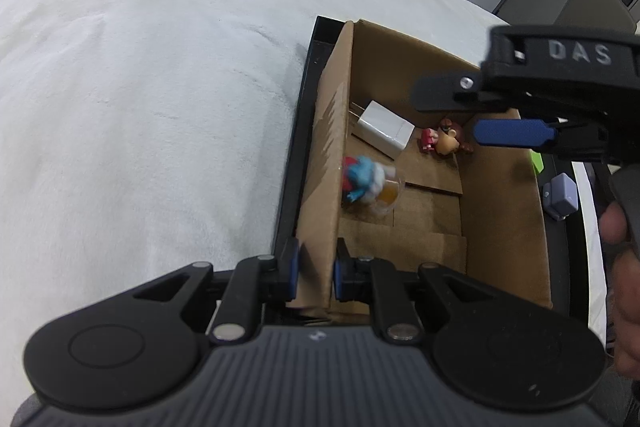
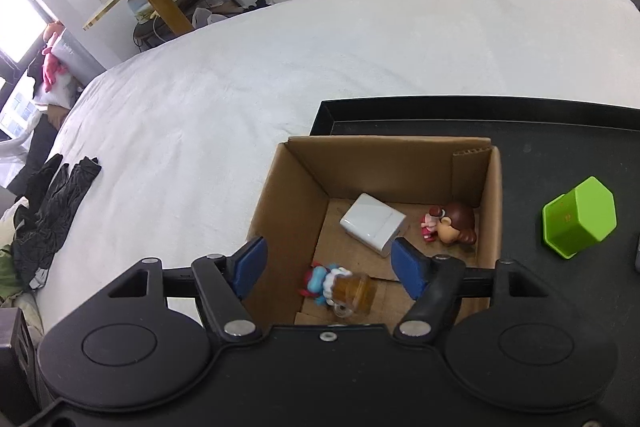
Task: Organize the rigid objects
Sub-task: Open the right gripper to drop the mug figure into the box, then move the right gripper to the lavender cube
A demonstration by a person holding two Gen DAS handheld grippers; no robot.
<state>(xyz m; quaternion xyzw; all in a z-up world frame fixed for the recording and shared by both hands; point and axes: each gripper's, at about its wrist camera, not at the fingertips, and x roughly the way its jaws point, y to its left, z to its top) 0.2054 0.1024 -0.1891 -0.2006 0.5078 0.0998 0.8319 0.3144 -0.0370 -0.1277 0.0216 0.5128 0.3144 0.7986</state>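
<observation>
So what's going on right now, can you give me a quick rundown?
Left gripper shut on cardboard box wall. Right gripper open above box, empty. Three items inside; green block outside on tray.

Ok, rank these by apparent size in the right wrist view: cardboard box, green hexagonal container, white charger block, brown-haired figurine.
1. Open brown cardboard box, clearly largest.
2. Green hexagonal plastic container.
3. White rectangular charger block, only slightly smaller than the container; close call.
4. Brown-haired toy figurine, smallest.

right gripper (image 2: 326, 267) jaws apart | above cardboard box (image 2: 296, 187) | holding nothing
</observation>
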